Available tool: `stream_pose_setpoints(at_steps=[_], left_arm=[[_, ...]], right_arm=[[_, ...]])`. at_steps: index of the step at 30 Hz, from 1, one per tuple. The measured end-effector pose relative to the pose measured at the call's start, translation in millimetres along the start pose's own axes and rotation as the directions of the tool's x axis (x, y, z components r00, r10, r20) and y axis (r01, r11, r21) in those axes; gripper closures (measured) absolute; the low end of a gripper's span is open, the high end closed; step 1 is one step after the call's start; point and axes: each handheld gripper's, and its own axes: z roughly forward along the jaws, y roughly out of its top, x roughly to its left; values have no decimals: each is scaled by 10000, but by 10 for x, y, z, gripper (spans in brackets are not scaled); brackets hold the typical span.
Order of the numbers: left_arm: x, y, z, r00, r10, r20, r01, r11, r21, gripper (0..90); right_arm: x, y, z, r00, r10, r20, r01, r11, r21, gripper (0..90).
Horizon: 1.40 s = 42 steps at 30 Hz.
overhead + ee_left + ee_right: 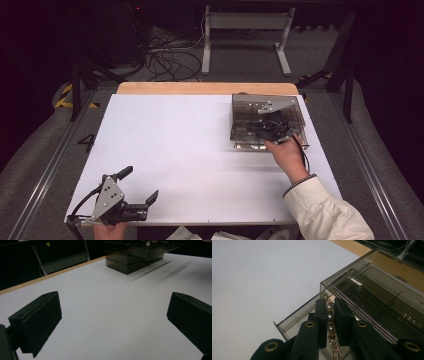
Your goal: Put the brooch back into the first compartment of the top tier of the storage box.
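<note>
A smoked clear drawer box stands at the table's far right, its lower drawer pulled out toward me. My right gripper hovers over that drawer. In the right gripper view, the right gripper is shut on a strand of pearl beads with gold links, which hangs between the jaws above the drawer. My left gripper rests at the table's near left corner, open and with nothing in it. The left gripper view has the open left gripper facing bare white table, with the box far ahead.
The white table top has a wooden strip along its far edge. Beyond it are a grey desk frame and cables on the floor. Yellow-black tape marks the floor at left.
</note>
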Motion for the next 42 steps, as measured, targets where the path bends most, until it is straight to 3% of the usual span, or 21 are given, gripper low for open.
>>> stream_pose_setpoints(at_steps=[10, 25, 42], left_arm=[[-8, 2, -3, 10000, -2, 1, 2, 10000, -38, 4], [-4, 4, -7, 10000, 78, -27, -78, 10000, -34, 4], [-3, 3, -6, 10000, 72, -22, -72, 10000, -44, 4]], right_arm=[[30, -4, -1, 9998, 1, -212, 1, 9999, 101, 821], [78, -42, 113, 9975, -56, -709, 112, 9968, 790, 819], [44, -75, 172, 9995, -117, -309, 145, 9956, 924, 818]])
